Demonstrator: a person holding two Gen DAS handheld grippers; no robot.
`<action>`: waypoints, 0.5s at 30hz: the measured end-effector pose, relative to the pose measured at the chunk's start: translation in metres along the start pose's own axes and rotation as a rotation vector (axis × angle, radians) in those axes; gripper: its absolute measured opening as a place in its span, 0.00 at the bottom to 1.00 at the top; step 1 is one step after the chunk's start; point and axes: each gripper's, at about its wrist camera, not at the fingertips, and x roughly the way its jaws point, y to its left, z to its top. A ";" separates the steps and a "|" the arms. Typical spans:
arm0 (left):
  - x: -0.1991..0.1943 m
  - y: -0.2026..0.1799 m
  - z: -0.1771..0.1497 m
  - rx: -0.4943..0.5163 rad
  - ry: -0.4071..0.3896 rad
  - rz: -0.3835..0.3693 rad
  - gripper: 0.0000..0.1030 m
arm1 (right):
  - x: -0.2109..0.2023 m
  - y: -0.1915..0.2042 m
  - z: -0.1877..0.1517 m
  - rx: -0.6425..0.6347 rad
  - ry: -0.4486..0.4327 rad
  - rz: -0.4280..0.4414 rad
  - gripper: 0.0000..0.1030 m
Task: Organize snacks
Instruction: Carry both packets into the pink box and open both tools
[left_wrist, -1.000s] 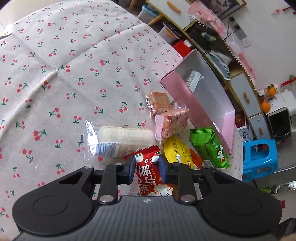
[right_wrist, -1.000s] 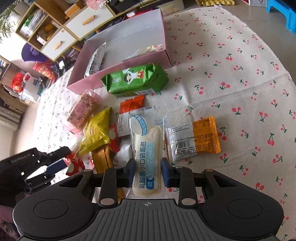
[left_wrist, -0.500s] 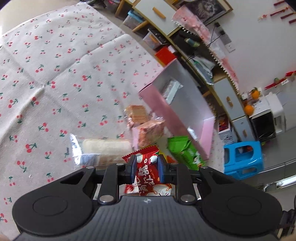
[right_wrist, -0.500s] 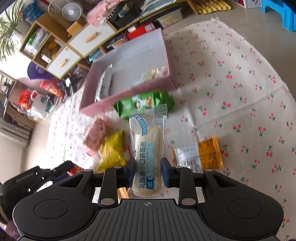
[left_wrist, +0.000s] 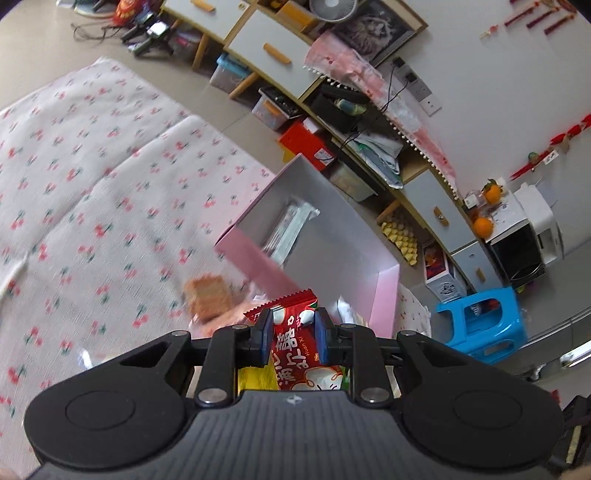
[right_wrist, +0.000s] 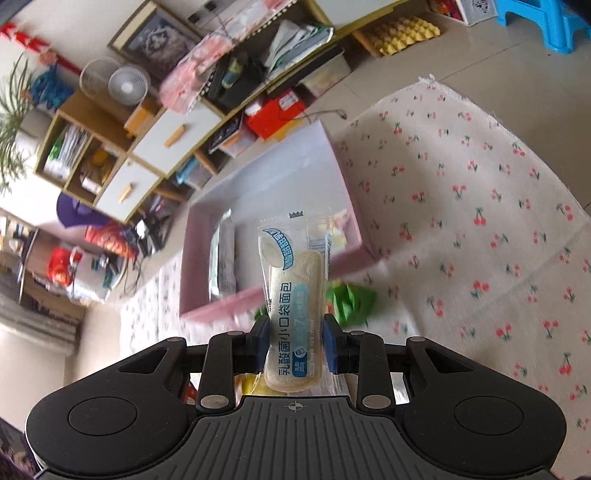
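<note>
Surface: cherry-print cloth (right_wrist: 480, 206) on the floor, shelving behind.
Left gripper (left_wrist: 291, 334): I have its jaws clamped on the red packet (left_wrist: 295, 332), pink box (left_wrist: 384, 299) at 12 o'clock.
Right gripper (right_wrist: 294, 345): jaws pinching the bread pouch (right_wrist: 293, 295), box (right_wrist: 347, 192) at 12 o'clock.
Progress: early, I judge; a silver pack (right_wrist: 223, 258) is boxed, loose snacks remain, both held items undelivered.
Views: only right shows the green bag (right_wrist: 351, 299); only left the orange cracker pack (left_wrist: 208, 297).

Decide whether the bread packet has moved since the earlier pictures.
Yes. The bread packet, clamped in the right gripper, has left the cloth and risen toward the pink box.
</note>
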 end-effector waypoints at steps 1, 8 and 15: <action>0.003 -0.001 0.004 0.007 0.003 0.000 0.20 | 0.002 0.001 0.006 0.013 -0.016 0.002 0.28; 0.038 -0.027 0.026 0.117 -0.003 -0.053 0.20 | 0.026 0.005 0.038 0.010 -0.064 -0.002 0.28; 0.066 -0.029 0.023 0.234 -0.024 -0.117 0.20 | 0.053 -0.002 0.051 -0.040 -0.109 0.000 0.28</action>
